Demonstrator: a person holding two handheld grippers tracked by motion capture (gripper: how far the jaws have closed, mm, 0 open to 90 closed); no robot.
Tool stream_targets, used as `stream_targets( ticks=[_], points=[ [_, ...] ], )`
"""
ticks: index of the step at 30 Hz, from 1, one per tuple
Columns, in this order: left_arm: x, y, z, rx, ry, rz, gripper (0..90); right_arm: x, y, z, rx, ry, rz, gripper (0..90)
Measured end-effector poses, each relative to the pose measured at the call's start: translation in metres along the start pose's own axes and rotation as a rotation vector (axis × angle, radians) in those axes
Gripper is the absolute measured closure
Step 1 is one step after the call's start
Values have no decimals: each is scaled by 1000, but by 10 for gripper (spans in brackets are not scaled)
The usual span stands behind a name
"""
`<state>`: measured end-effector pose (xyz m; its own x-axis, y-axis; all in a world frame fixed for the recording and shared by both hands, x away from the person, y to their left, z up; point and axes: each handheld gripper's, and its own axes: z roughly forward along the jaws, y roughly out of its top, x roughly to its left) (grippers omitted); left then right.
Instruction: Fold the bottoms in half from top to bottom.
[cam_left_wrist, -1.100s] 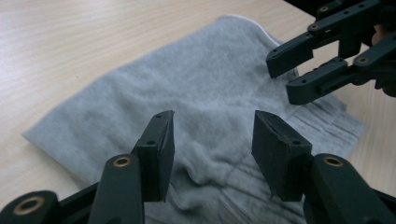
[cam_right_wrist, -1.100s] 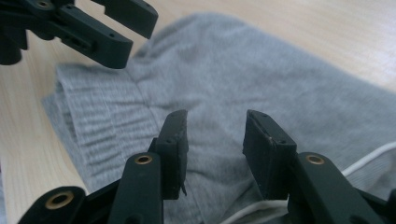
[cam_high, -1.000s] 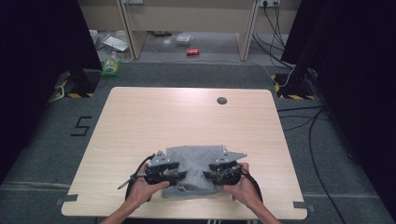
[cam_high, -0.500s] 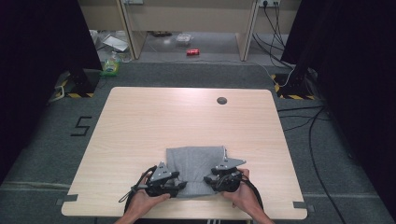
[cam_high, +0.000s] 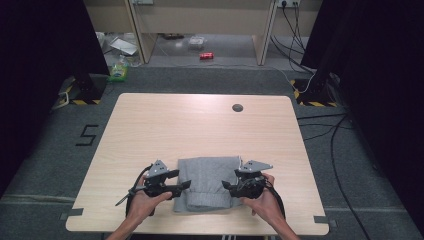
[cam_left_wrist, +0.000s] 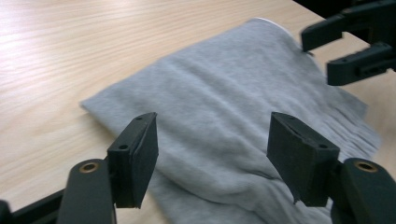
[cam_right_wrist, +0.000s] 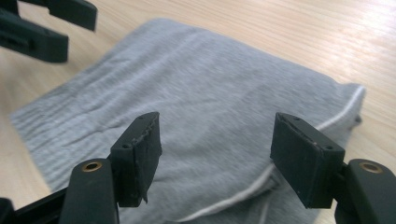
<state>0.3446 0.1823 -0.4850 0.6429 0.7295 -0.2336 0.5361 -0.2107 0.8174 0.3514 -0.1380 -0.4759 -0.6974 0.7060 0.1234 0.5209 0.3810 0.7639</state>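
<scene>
The person is folding a grey garment (cam_high: 209, 182) on the wooden table (cam_high: 200, 125), and the fold in hand looks just finished. The cloth is lying flat as a neat, thick rectangle near the table's front edge, between the two hands. The left gripper (cam_high: 181, 186) is sitting at the garment's left edge and the right gripper (cam_high: 226, 185) at its right edge, each pointing inward across the cloth.

Both sets of jaws have just been opening, and they are now standing wide and released. In the left gripper view the pads (cam_left_wrist: 135, 156) are hovering over the near side of the cloth with nothing pinched between them. In the right gripper view it is the same, with the jaws apart above the fabric, near a pale seam (cam_right_wrist: 261, 179) that is curling along a folded edge.

To my eye the letting-go step is under way. The next move, I would judge, is calling for one more fold or a smoothing pass. That would mean picking a fresh edge, getting a jaw under every layer, and lifting both sides evenly so the stack is not sliding apart.
</scene>
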Motion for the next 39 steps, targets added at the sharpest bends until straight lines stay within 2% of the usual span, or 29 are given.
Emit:
stream_targets(
  ticks=[5, 13, 21, 28, 32, 35, 37, 39],
  points=[
    [19, 4, 7, 13, 51, -38, 278, -4, -4, -1, 15, -26, 23, 294],
    [44, 14, 28, 64, 91, -89, 231, -5, -15, -6, 41, -65, 71, 198],
    [57, 17, 40, 95, 76, -125, 225, -3, -29, -12, 64, -72, 91, 166],
    [59, 17, 50, 125, 67, -115, 229, -3, -37, -7, 85, -61, 115, 166],
    [57, 18, 55, 136, 63, -87, 278, -6, -42, -7, 96, -52, 124, 168],
    [54, 19, 57, 146, 61, -47, 357, -5, -45, -6, 111, -51, 118, 199],
    [52, 18, 58, 145, 53, -21, 451, -3, -45, -6, 112, -61, 100, 238],
    [50, 16, 58, 138, 50, -7, 579, -2, -45, -6, 110, -65, 72, 320]
  ],
)
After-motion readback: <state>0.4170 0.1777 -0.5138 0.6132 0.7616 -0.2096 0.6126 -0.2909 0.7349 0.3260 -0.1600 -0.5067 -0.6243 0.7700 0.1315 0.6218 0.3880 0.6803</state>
